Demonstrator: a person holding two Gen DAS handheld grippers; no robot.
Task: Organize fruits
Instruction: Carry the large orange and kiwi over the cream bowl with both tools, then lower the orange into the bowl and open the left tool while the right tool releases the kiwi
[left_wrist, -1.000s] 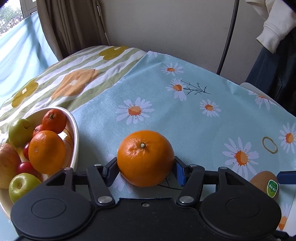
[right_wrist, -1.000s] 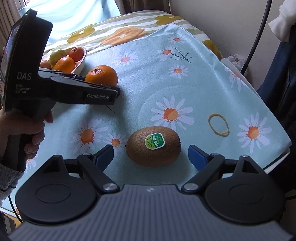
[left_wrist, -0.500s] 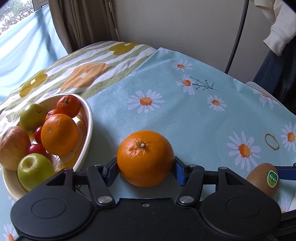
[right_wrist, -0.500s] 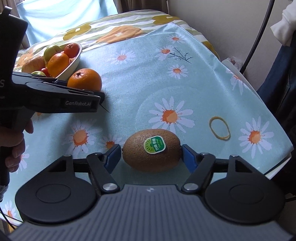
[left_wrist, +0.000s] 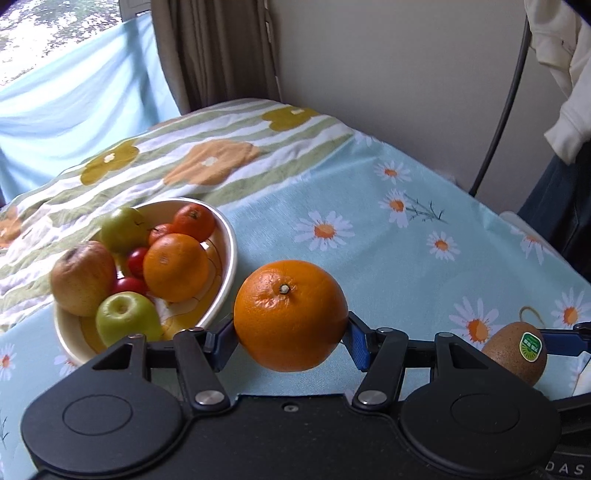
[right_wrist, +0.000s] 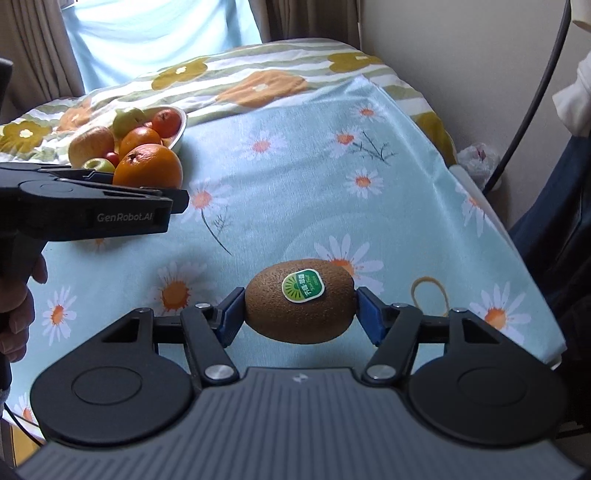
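Note:
My left gripper (left_wrist: 291, 340) is shut on a large orange (left_wrist: 291, 314) and holds it just above the daisy tablecloth, right beside the white fruit bowl (left_wrist: 231, 254). The bowl holds apples, oranges and small red fruits. In the right wrist view the orange (right_wrist: 147, 166) and the left gripper (right_wrist: 173, 195) sit in front of the bowl (right_wrist: 181, 129). My right gripper (right_wrist: 299, 317) is closing, and its blue pads press both ends of a brown kiwi (right_wrist: 299, 301) with a green sticker. The kiwi (left_wrist: 515, 350) also shows at the left view's right edge.
A yellow rubber band (right_wrist: 430, 295) lies on the cloth right of the kiwi. The table's edge runs close on the right, with dark clothing and a black cable (right_wrist: 532, 99) beyond. A striped flowered cloth (left_wrist: 207, 162) covers the back of the table under the wall and curtain.
The right jaws came in from wide apart onto the kiwi. The left gripper carried the orange up and toward the bowl, which now shows fully.

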